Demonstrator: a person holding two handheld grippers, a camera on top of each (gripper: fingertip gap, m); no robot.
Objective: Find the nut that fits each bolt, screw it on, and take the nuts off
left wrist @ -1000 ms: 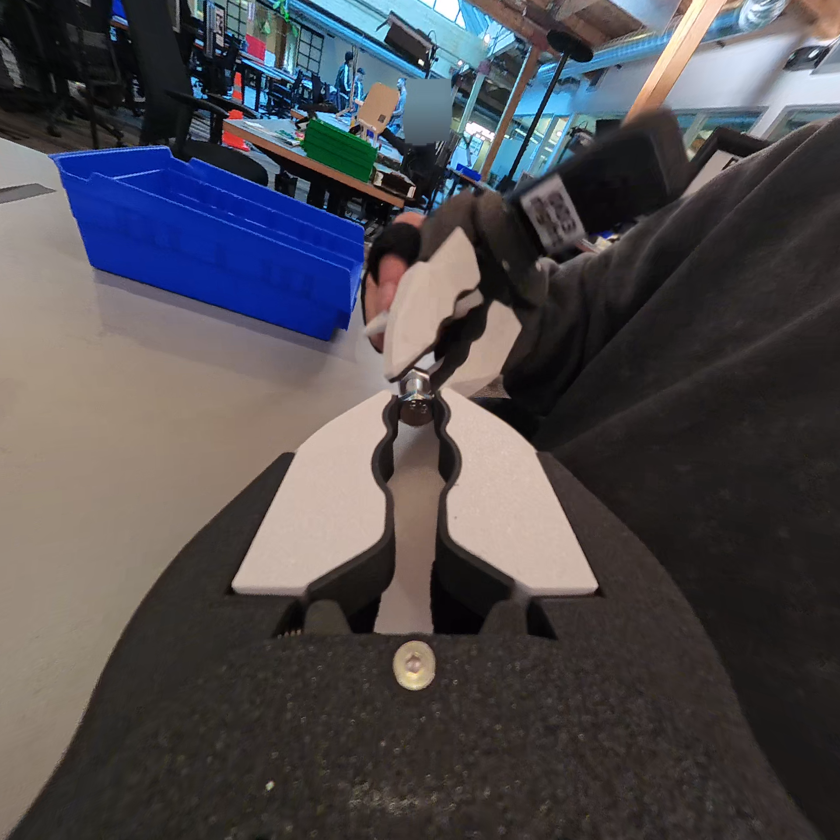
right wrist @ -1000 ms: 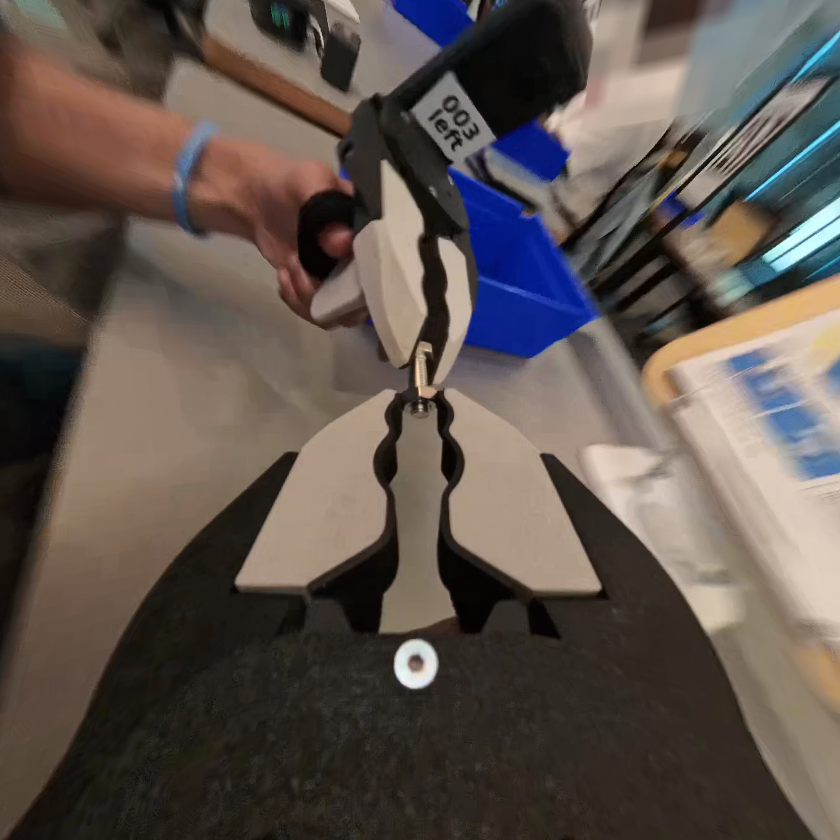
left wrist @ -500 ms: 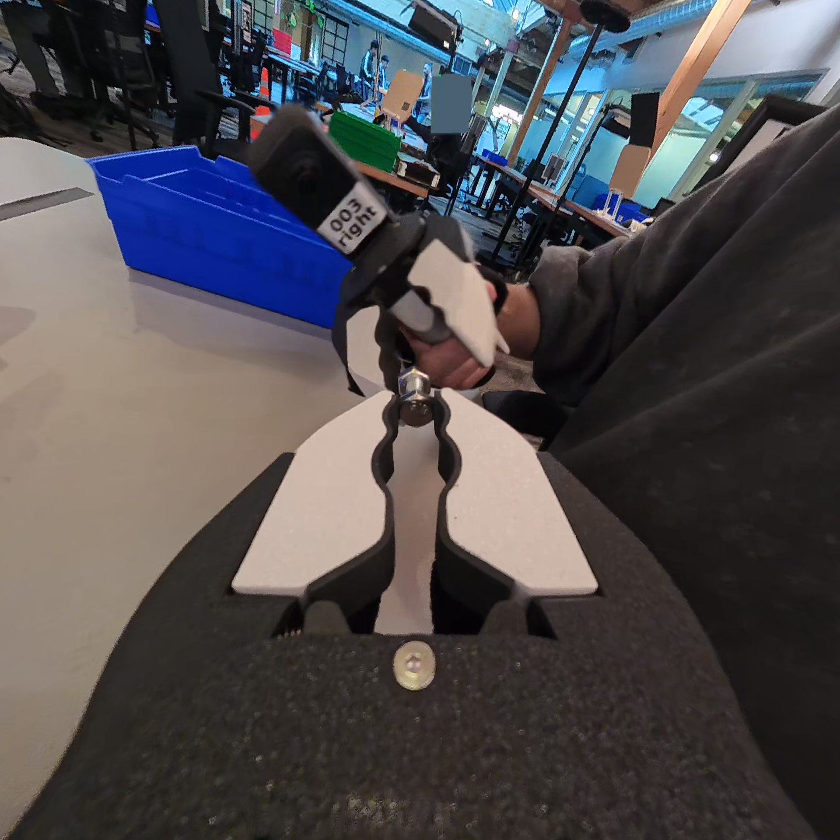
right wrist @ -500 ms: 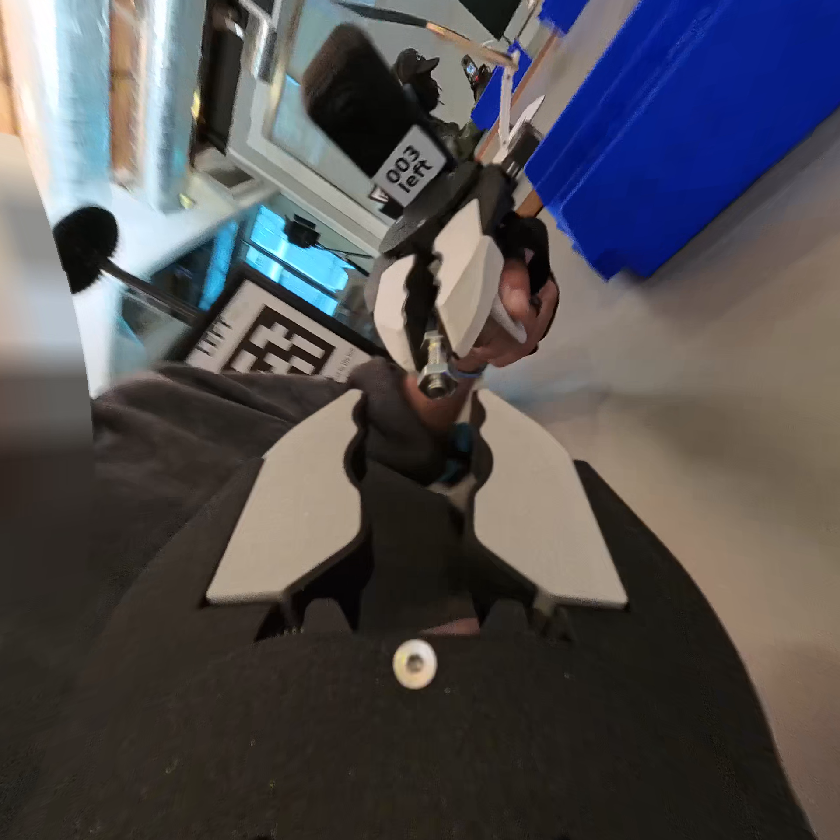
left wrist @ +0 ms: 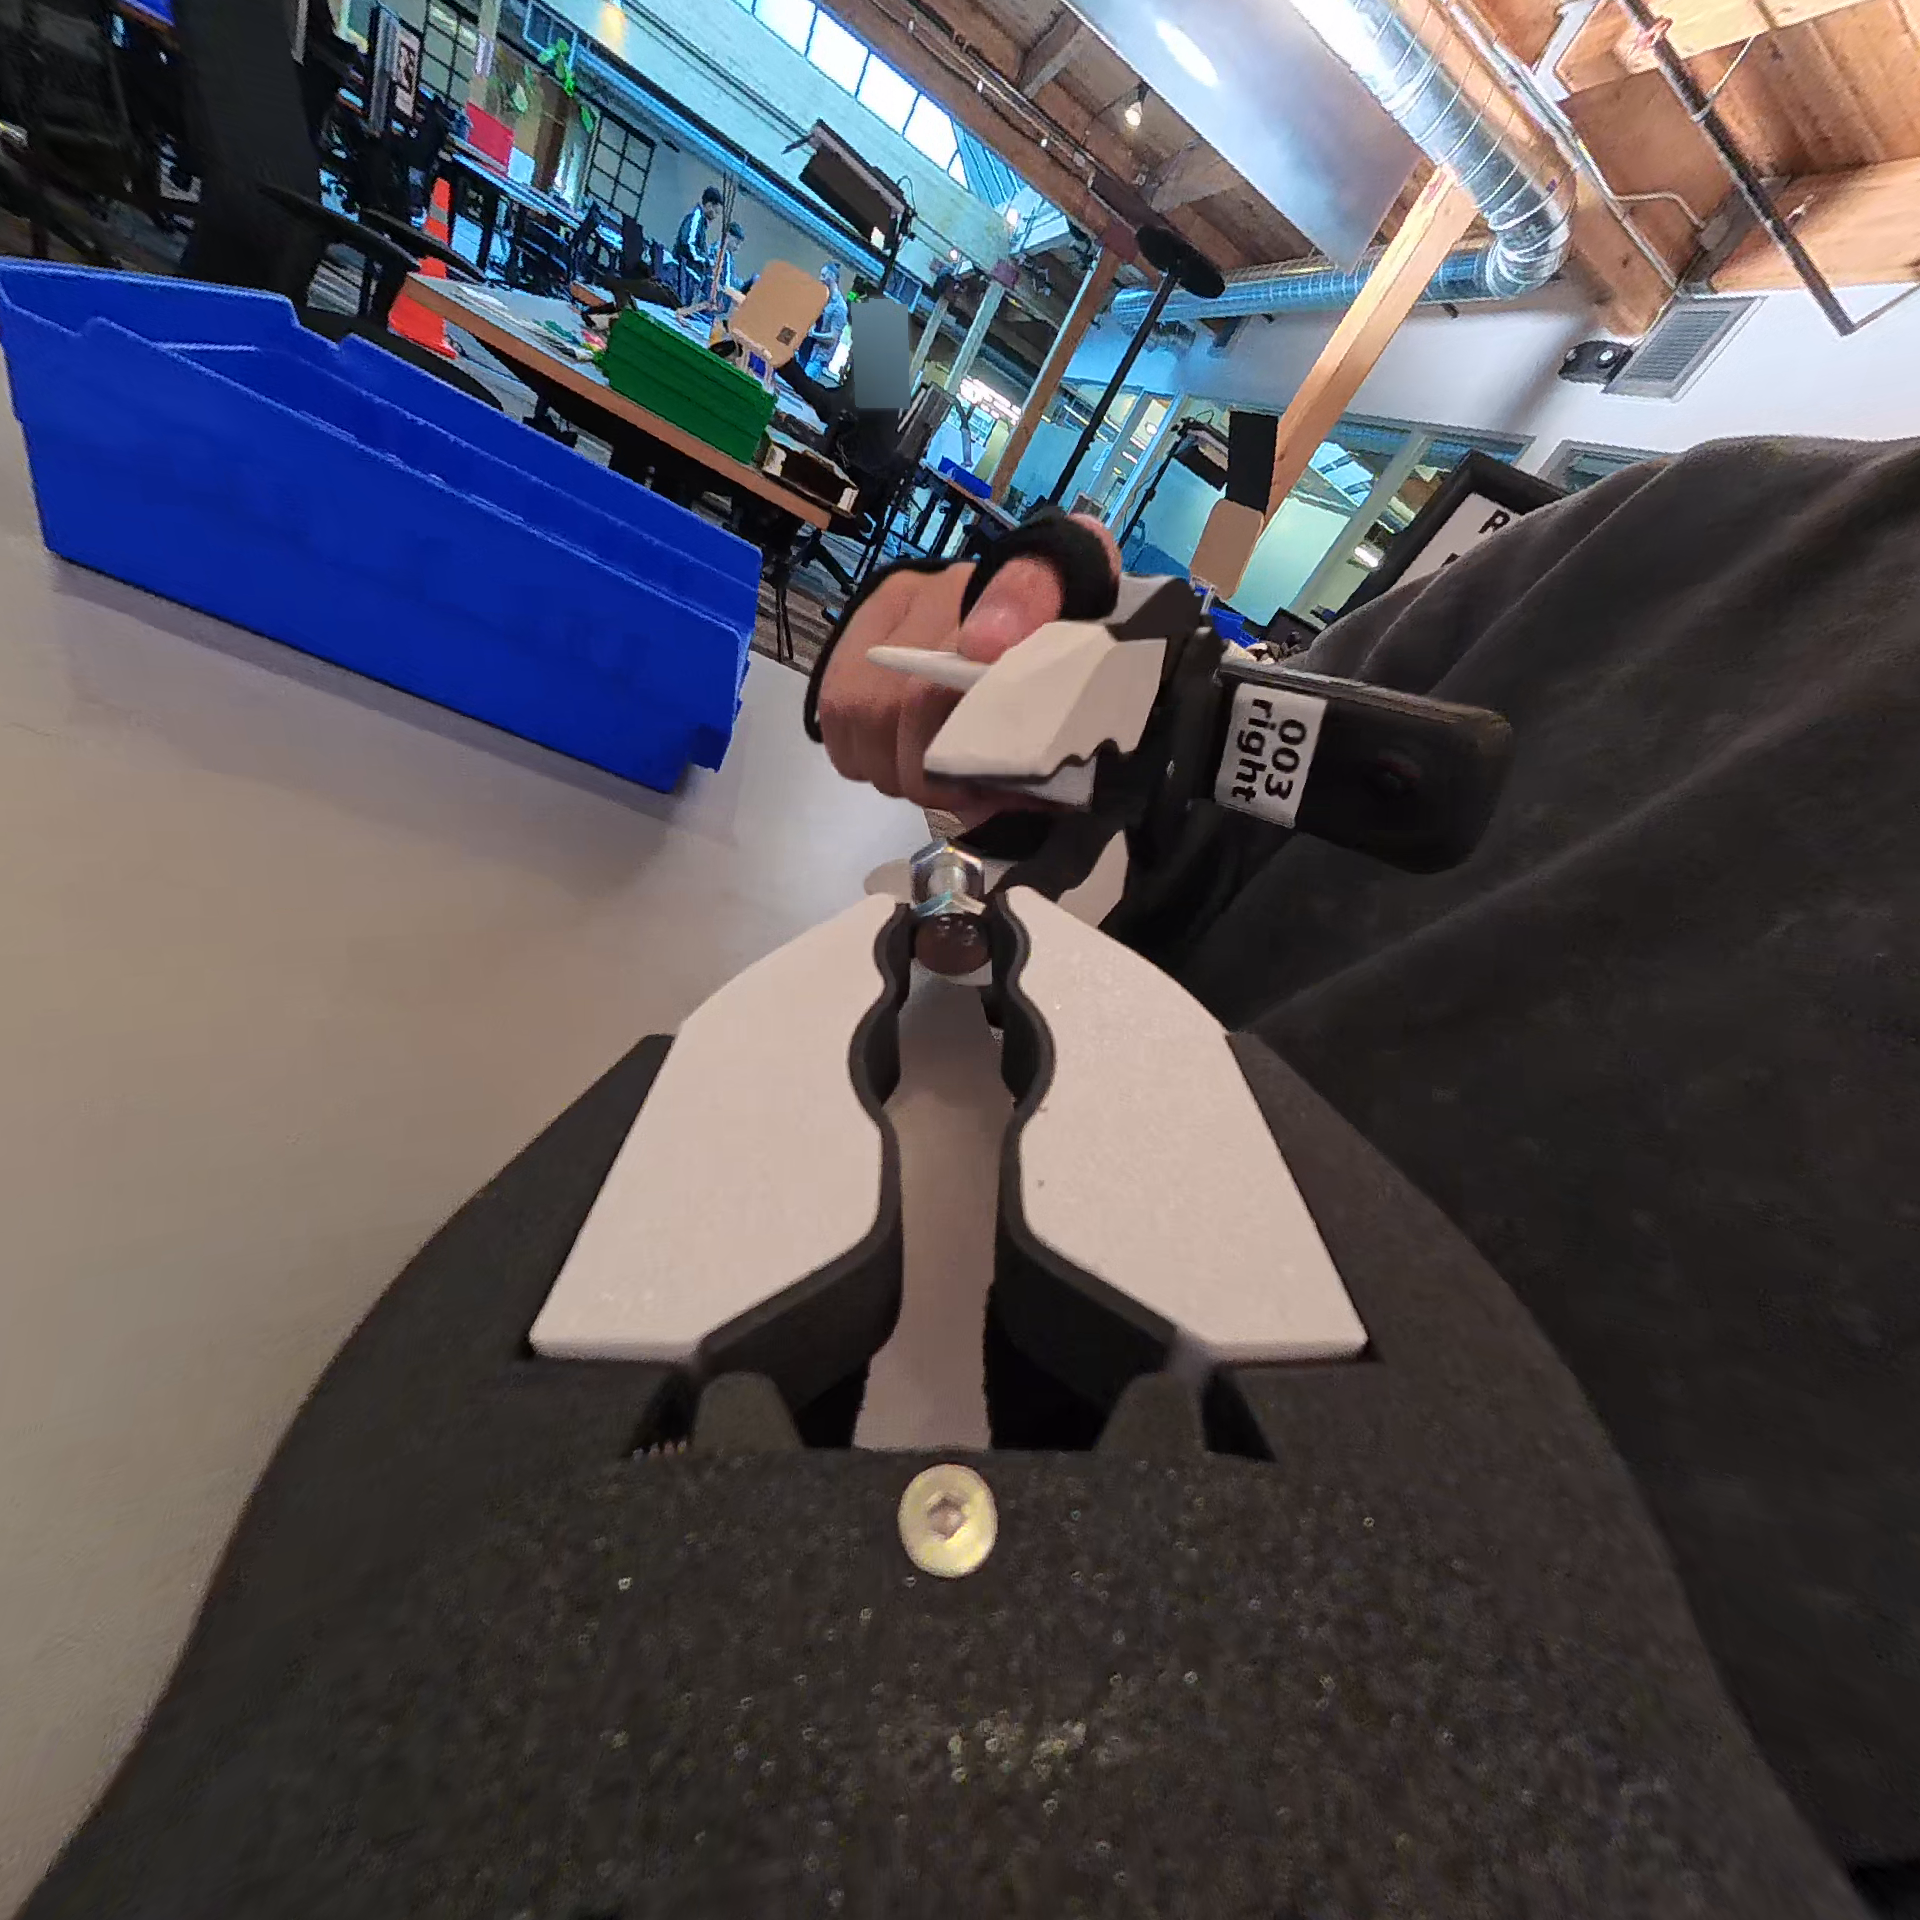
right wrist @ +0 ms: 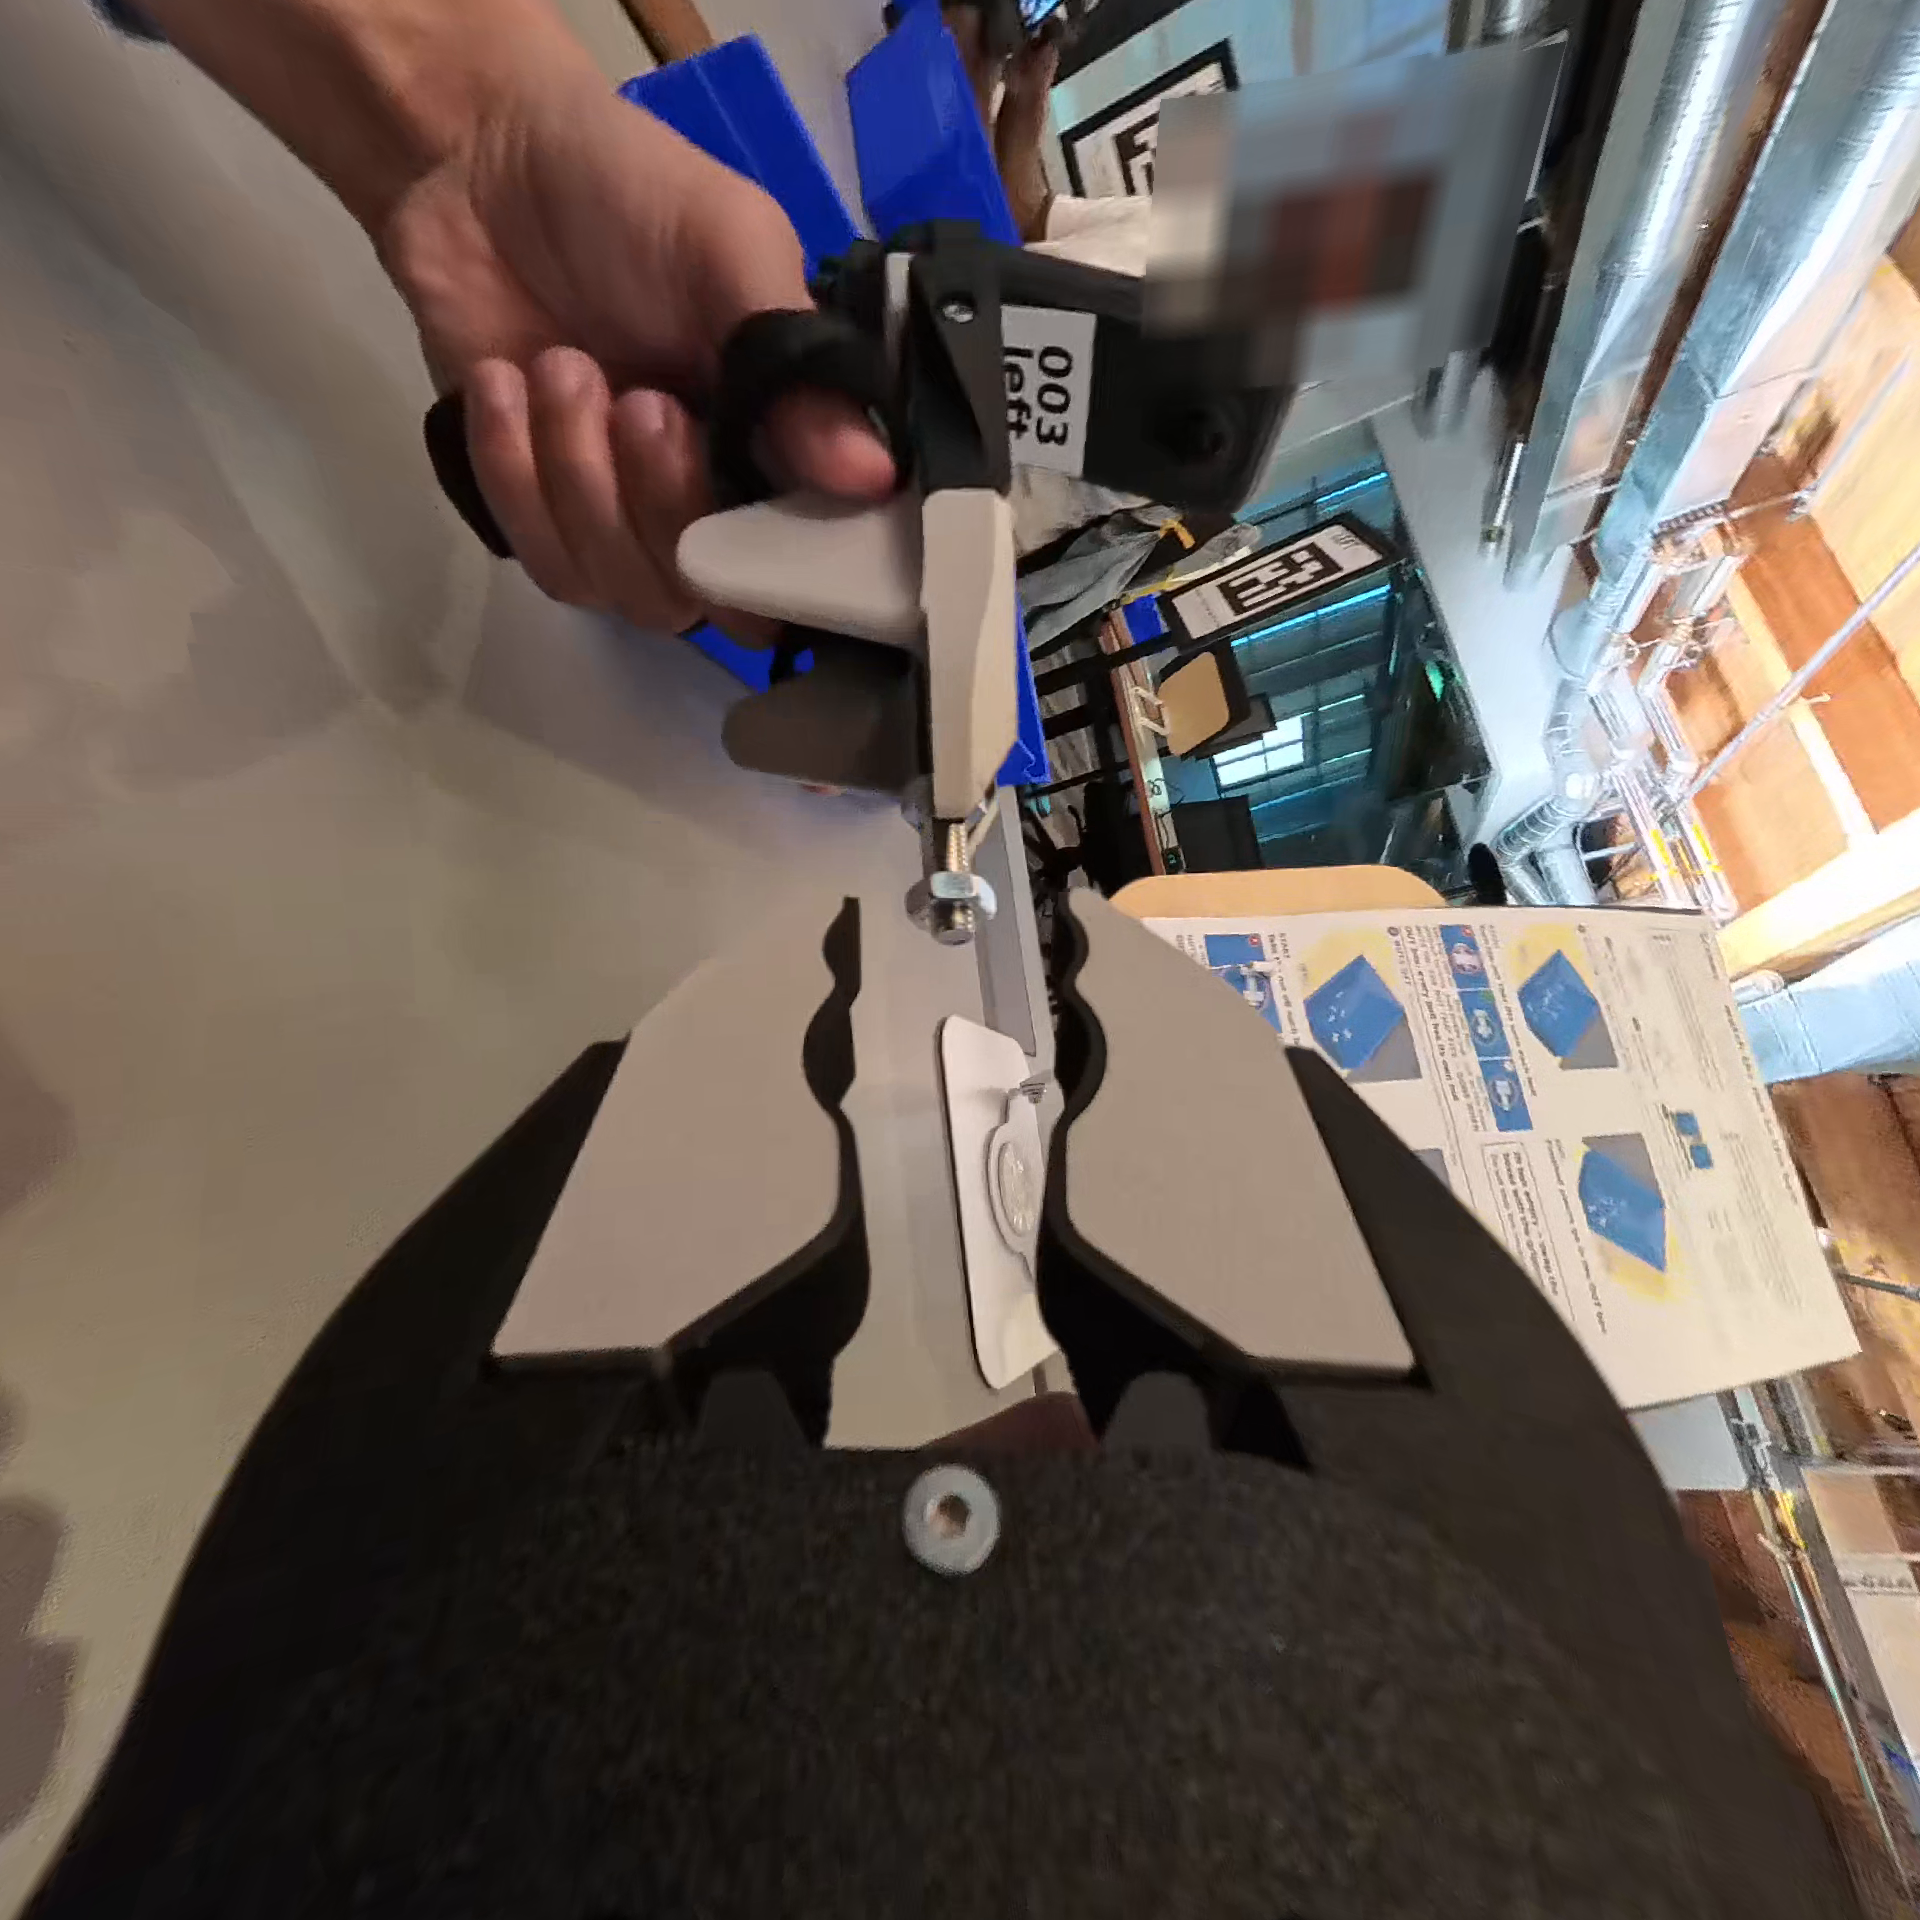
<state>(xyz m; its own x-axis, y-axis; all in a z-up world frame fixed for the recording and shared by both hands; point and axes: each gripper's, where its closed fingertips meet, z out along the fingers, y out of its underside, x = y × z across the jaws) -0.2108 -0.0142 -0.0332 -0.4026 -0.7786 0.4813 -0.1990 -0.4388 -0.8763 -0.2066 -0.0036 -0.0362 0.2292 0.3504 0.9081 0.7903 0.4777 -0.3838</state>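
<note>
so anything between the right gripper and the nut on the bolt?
Nothing visible. The right gripper is open, with the nut just ahead of its fingertips and only open air in the gap. The left gripper is shut on the bolt, holding its far end, clear of the nut.

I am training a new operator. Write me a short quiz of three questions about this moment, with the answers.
1. True or false: the left gripper is shut on the head of the silver steel bolt.
2. The right gripper is: A) open, B) shut on the silver hex nut, C) out of view.
3. Fill in: the long plastic bin on the grey table is ___.
Key: 1 true; 2 A; 3 blue.
</note>
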